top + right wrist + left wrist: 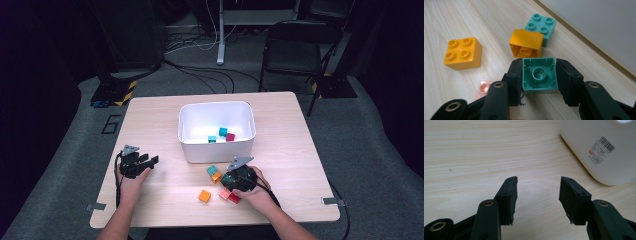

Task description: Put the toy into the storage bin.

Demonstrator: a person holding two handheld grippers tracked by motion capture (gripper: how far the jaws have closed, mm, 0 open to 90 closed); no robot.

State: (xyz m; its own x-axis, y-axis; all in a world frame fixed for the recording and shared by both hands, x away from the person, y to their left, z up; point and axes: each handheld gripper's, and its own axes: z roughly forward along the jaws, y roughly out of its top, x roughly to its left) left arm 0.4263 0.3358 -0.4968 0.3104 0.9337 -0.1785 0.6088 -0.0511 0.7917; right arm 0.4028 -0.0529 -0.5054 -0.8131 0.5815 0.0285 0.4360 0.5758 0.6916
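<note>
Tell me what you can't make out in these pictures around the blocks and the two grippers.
- Pink block: right gripper view, mostly behind the right gripper.
- Green block: its stud side faces away; whether it is lifted is unclear.
- White bin: left gripper view, cut off by the edge; label print too small.
- Blocks inside the bin: high view, too small to count.
</note>
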